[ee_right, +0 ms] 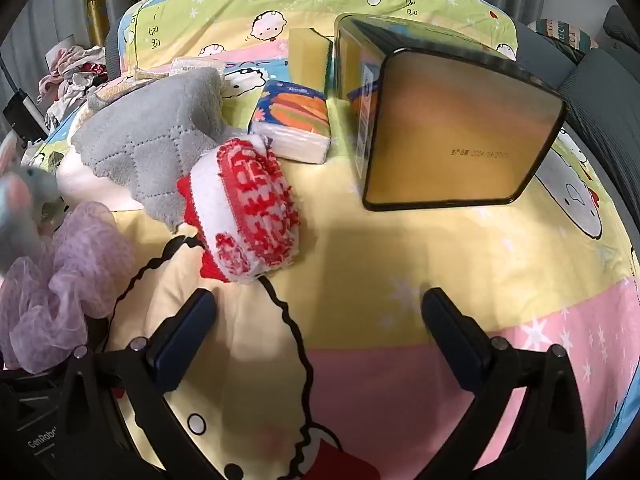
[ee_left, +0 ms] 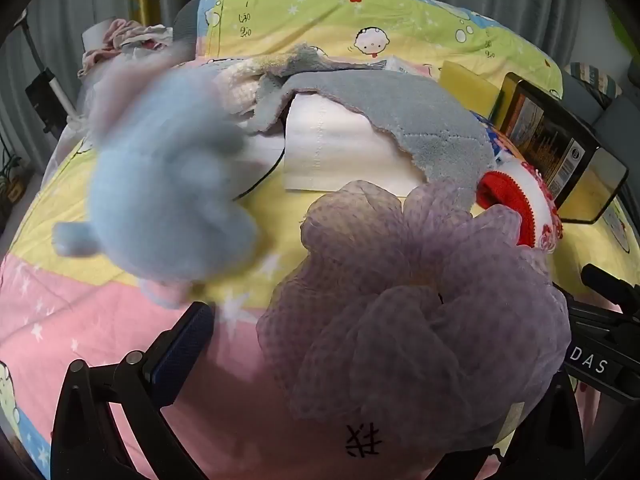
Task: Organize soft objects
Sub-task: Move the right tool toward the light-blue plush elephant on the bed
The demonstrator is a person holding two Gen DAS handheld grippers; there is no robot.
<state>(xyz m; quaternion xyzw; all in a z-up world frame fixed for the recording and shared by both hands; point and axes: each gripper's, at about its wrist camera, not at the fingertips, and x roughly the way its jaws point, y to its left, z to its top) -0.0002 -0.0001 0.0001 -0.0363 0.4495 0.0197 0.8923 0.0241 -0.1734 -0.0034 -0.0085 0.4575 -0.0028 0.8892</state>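
Note:
A purple mesh bath pouf (ee_left: pixel 420 312) lies on the bedspread and hides the right finger of my left gripper (ee_left: pixel 320 320). The left fingertip (ee_left: pixel 188 344) stands clear of it, so the jaws are wide open. A light blue plush toy (ee_left: pixel 168 192) shows as a blur at the left, above the bedspread. In the right wrist view my right gripper (ee_right: pixel 320 320) is open over bare bedspread. Just beyond its left finger lies a red and white knitted piece (ee_right: pixel 248 208). The pouf (ee_right: pixel 60 280) and the blurred plush (ee_right: pixel 20 200) sit at that view's left edge.
A grey quilted cloth (ee_right: pixel 160 140) drapes over a white paper pack (ee_left: pixel 332 152). Behind lie a tissue pack (ee_right: pixel 292 120), a yellow sponge (ee_right: pixel 310 60) and a black and gold tin box (ee_right: pixel 452 120). A heap of clothes (ee_left: pixel 120 40) sits off the bed's far left.

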